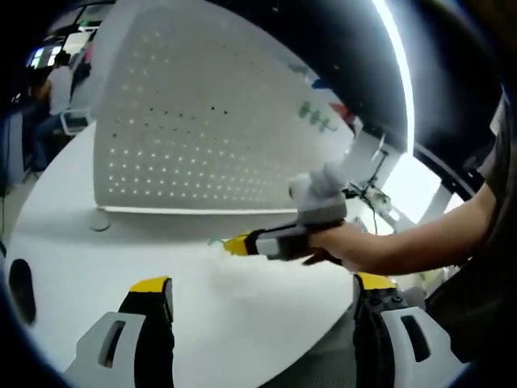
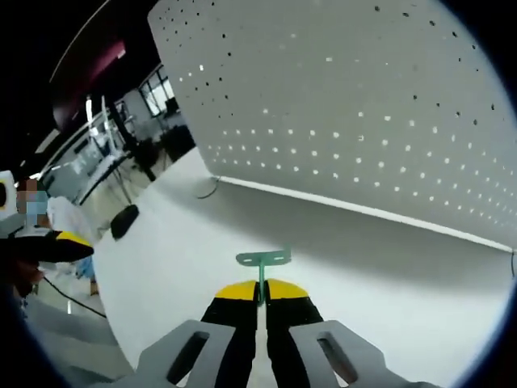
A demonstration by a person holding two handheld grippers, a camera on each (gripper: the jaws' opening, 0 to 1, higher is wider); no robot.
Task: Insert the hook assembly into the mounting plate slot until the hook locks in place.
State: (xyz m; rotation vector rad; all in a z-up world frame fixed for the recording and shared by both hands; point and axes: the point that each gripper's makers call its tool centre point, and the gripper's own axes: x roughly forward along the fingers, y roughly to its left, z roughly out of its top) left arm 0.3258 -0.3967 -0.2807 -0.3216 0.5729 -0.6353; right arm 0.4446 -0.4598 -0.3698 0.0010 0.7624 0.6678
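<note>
A white pegboard mounting plate [image 1: 202, 137] [image 2: 363, 105] stands upright on the white table [image 1: 242, 315]. My right gripper [image 2: 261, 289] is shut on the stem of a small green hook [image 2: 263, 259], whose flat cross-piece points at the board, a short way from it. In the left gripper view a hand brings that right gripper [image 1: 237, 244] in from the right, with the green hook [image 1: 216, 241] at its tip, in front of the board's lower edge. My left gripper [image 1: 261, 283] stands open over the table with nothing between its yellow-tipped jaws. Other green hooks [image 1: 317, 117] hang high on the board.
A black object [image 2: 123, 220] [image 1: 20, 287] lies on the table near its left edge. The board rests on a round foot [image 1: 99, 220], and a thin cable [image 2: 208, 192] lies by its corner. A person [image 1: 56, 89] sits far behind. The table's curved edge [image 1: 323, 343] is close.
</note>
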